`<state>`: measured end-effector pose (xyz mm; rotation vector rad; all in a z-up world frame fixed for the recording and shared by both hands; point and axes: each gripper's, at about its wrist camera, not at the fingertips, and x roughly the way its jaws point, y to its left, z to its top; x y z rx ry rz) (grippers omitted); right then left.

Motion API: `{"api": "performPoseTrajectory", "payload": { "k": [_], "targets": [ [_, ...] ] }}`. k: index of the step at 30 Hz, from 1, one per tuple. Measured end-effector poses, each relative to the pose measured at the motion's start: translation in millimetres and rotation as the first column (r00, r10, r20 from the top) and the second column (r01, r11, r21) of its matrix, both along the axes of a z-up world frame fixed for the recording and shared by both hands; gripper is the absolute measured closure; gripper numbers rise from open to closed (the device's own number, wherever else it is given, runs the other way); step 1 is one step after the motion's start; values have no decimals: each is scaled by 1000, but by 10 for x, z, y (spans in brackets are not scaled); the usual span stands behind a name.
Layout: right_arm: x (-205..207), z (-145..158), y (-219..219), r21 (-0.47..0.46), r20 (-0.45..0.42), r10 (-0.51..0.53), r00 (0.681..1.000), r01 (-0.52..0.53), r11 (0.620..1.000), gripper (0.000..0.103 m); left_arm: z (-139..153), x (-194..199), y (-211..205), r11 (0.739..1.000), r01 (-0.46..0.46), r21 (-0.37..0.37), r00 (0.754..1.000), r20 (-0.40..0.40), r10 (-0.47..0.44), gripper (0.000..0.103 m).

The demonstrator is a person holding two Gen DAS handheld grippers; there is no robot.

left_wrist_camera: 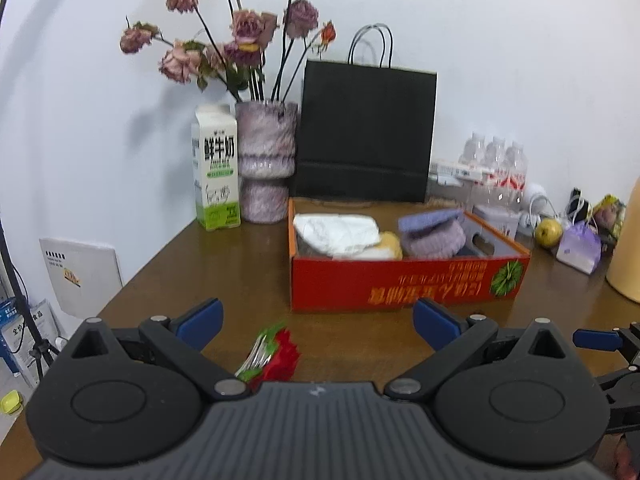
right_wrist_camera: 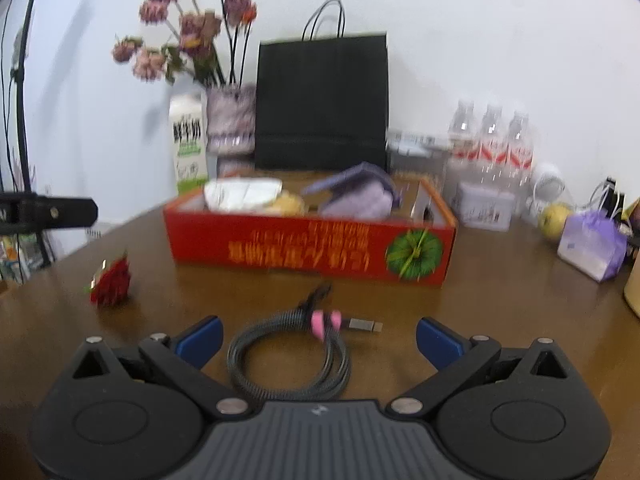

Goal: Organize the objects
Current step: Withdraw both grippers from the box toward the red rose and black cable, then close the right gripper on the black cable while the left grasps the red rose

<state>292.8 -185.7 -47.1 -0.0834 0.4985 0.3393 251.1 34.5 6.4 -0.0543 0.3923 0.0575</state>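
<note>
Red rose (right_wrist_camera: pixel 112 282) lying on table, coiled grey cable (right_wrist_camera: pixel 292 356), open red box (right_wrist_camera: pixel 312 252)

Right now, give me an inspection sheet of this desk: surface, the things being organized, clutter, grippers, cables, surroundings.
Surface: brown wooden table, bare in front of the box.
Job's things: red box holds a white cloth and a purple knit piece; red flower and coiled cable lie loose outside it.
Clutter: milk carton, vase of dried roses, black paper bag, water bottles, a pear, small purple bag.
Grippers: left gripper open, over the flower; right gripper open, over the cable.
Cables: the coiled cable is tied with a pink clip; white cords at the far right.
Surroundings: white wall, a stand pole at the left.
</note>
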Motion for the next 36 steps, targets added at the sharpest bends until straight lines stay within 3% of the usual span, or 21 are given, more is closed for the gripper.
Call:
{"api": "performPoseTrajectory", "payload": {
  "k": [6, 11, 21, 31, 36],
  "targets": [
    [26, -134, 162, -46, -59, 18, 998, -20, 999, 0, -150, 27, 225, 1000, 6, -12, 998, -61, -6, 0],
    [306, -254, 260, -46, -182, -36, 983, 28, 999, 0, -225, 88, 441, 999, -24, -33, 995, -95, 21, 0],
    [551, -265, 423, -52, -186, -76, 980, 68, 996, 0, -276, 66, 564, 997, -50, -62, 993, -107, 43, 0],
    [673, -258, 490, -48, -188, -52, 981, 44, 998, 0, -331, 79, 542, 997, -52, -56, 991, -129, 44, 0],
    [642, -234, 449, -23, -170, -54, 984, 51, 998, 14, -341, 76, 532, 997, -51, -54, 990, -131, 44, 0]
  ]
}}
